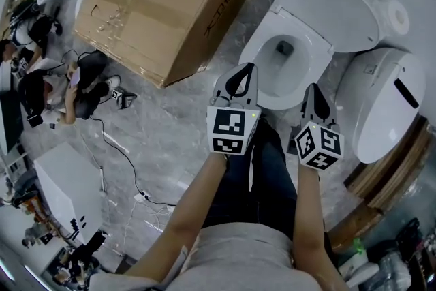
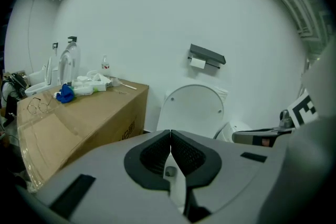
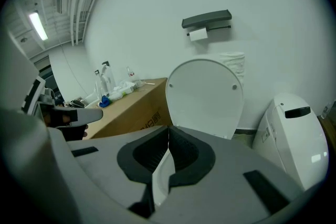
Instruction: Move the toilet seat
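Grey marble floor, white wall. Approach step by the look of it: left claw and right claw both pressed together, empty, toilet seat just ahead, lying flat, lid up. Next: spread, pinch its rim.

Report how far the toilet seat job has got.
Done: nothing that clearly shows. The lid stands raised, and the seat appears to lie flat. In hand: the left claw and right claw are both shut and empty, held short of the seat and touching nothing. Left: grip the seat and move it.
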Tool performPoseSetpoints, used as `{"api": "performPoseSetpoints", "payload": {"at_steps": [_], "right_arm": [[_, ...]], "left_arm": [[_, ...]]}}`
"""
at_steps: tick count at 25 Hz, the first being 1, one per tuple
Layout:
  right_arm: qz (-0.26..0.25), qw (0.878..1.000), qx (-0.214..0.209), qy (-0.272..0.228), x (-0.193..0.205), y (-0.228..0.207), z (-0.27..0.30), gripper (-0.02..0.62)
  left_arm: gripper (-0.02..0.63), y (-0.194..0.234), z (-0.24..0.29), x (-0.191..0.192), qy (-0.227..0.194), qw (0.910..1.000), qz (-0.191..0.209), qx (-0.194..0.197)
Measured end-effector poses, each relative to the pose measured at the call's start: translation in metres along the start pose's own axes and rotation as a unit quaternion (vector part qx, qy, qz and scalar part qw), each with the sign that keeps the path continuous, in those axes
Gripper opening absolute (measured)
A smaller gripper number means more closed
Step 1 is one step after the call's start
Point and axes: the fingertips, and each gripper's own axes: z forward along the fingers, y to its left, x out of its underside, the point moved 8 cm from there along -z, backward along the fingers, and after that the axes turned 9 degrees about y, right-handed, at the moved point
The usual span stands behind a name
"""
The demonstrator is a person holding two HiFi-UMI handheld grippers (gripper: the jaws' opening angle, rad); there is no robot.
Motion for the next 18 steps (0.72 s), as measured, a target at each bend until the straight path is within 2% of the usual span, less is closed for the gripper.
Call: {"api": "performPoseSetpoints", "payload": {"at_steps": [9,18], "right_arm": [[0.007,1.0,0.012,0.017,0.008,0.0,0.021,0.017],[0.025,0.999,0.01,0.029,0.024,-0.023,0.037,0.017]], "left_arm": [[0.017,0.021,0.023,0.014,0.026,0.9996,-0.003,0.008],[0.017,0.024,0.045,0.032,0.053,0.9984,-0.019,0.004]]}}
